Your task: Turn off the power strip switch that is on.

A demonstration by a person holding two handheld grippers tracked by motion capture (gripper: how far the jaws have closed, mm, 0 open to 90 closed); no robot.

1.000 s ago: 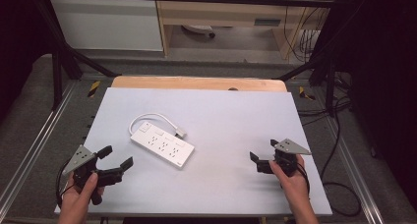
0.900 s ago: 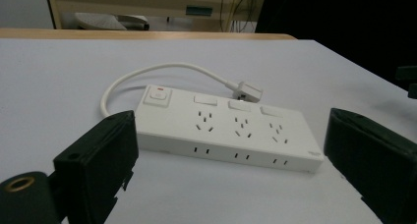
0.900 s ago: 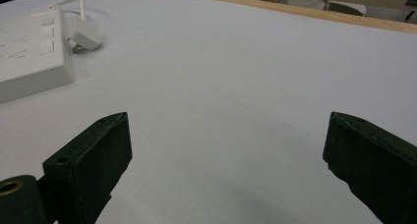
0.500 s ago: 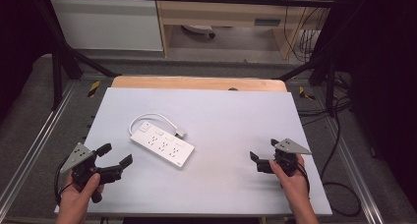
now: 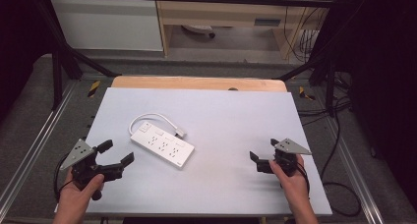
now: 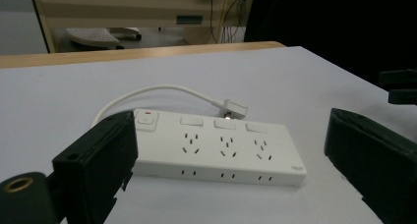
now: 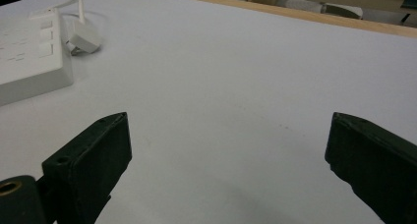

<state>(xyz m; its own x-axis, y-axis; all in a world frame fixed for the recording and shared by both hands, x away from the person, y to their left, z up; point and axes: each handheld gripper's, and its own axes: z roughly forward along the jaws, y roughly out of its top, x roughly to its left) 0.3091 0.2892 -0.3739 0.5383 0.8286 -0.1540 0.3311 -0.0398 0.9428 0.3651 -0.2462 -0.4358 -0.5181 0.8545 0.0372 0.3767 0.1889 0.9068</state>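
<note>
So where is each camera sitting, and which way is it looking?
High view: sits above the person's side, looking forward and down on the table; both hands, left gripper and right gripper show.
Left gripper view: rides on the left gripper, looking between its open jaws at the white power strip.
Right gripper view: rides on the right gripper, looking low across the table; its open jaws show.
Shared: all three views show the power strip and its plug.

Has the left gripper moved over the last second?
Yes, slightly. The left gripper has edged forward and right, toward the power strip, which stayed put on the table.
</note>
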